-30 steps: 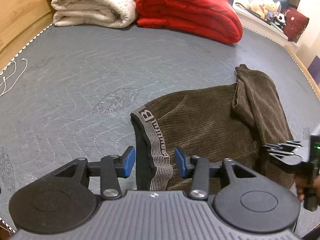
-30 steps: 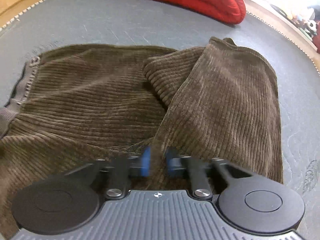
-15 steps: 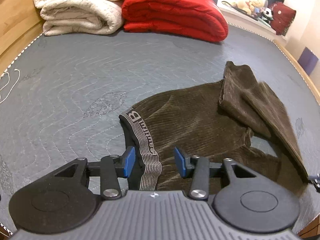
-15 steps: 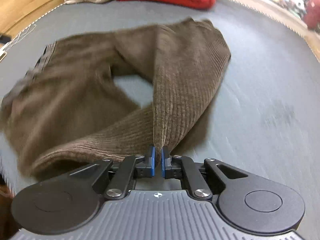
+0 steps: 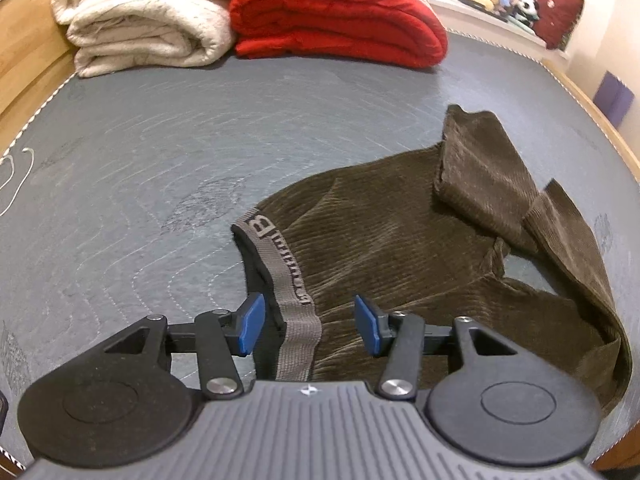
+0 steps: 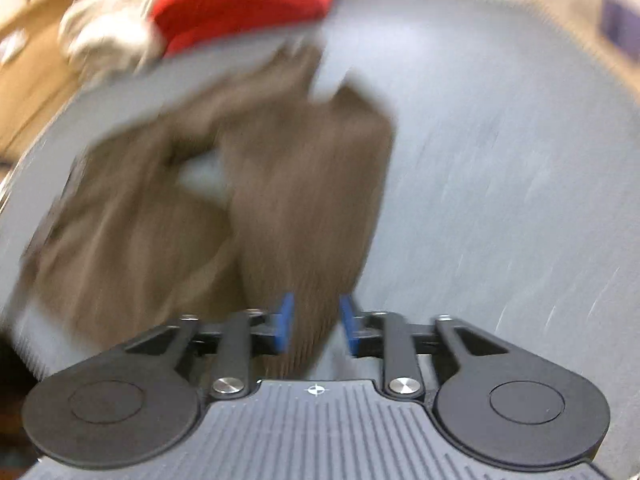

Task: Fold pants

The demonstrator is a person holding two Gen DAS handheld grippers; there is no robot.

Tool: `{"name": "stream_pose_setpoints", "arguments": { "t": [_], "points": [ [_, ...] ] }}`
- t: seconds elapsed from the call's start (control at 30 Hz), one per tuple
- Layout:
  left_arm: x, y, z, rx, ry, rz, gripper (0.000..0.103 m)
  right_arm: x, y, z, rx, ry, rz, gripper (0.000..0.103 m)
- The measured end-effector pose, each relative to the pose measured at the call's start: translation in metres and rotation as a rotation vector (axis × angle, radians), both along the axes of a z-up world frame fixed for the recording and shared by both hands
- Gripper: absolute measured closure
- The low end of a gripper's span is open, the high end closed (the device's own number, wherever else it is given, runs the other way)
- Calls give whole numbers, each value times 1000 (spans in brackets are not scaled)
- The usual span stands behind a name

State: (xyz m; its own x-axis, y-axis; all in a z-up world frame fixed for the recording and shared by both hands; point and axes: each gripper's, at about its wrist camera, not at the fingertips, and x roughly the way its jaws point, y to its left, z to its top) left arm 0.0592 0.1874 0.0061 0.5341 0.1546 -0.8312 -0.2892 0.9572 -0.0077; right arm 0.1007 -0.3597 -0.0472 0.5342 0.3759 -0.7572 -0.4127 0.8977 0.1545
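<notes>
Brown corduroy pants [image 5: 420, 248] sprawl unfolded on the bed [image 5: 160, 152], legs toward three o'clock; right gripper [image 6: 316, 326] has just let go, left gripper [image 5: 310, 330] hangs unclenched over the waistband [image 5: 286, 276].

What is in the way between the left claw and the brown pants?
Nothing visible. The left claw stands open right over the pants, with the grey waistband running between its blue pads, which are not touching it. The white blanket and red blanket lie far off.

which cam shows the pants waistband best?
Left wrist: the waistband is sharp, its lettering visible, running between the open left gripper pads. The right wrist view is motion-blurred; the pants show only as a brown smear.
</notes>
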Motion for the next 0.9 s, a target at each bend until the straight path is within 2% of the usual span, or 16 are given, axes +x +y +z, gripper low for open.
{"name": "stream_pose_setpoints", "arguments": {
  "t": [0.1,0.17,0.23,0.3,0.43,0.47,0.53,0.6,0.67,0.73,0.8,0.9],
  "points": [
    [5,-8,-3,12,10,-13,46,17,42,6,-30,-73,14,55],
    [8,-10,-6,18,16,-12,42,28,79,2,-66,-81,59,54],
    [11,-11,-7,23,21,-8,41,35,109,-5,-110,-91,108,52],
    [13,-10,-8,18,23,-1,41,44,144,-14,-181,-86,151,49],
    [18,-8,-8,19,25,5,40,56,187,-38,-356,-96,214,49],
    [19,-7,-9,17,26,8,40,59,192,-46,-410,-95,215,51],
    [20,-5,-9,14,26,8,40,65,197,-55,-453,-77,220,56],
    [21,-4,-9,18,27,6,40,70,195,-57,-430,-40,211,91],
    [22,-2,-8,14,26,11,40,73,183,-44,-371,-58,170,93],
    [23,-2,-7,10,20,13,40,75,157,-24,-306,-108,73,94],
    [22,-4,-5,7,13,10,40,78,111,-2,-252,-144,-105,95],
    [21,-10,-1,3,4,-5,40,72,18,11,-211,-122,-430,95]
  ]
}}
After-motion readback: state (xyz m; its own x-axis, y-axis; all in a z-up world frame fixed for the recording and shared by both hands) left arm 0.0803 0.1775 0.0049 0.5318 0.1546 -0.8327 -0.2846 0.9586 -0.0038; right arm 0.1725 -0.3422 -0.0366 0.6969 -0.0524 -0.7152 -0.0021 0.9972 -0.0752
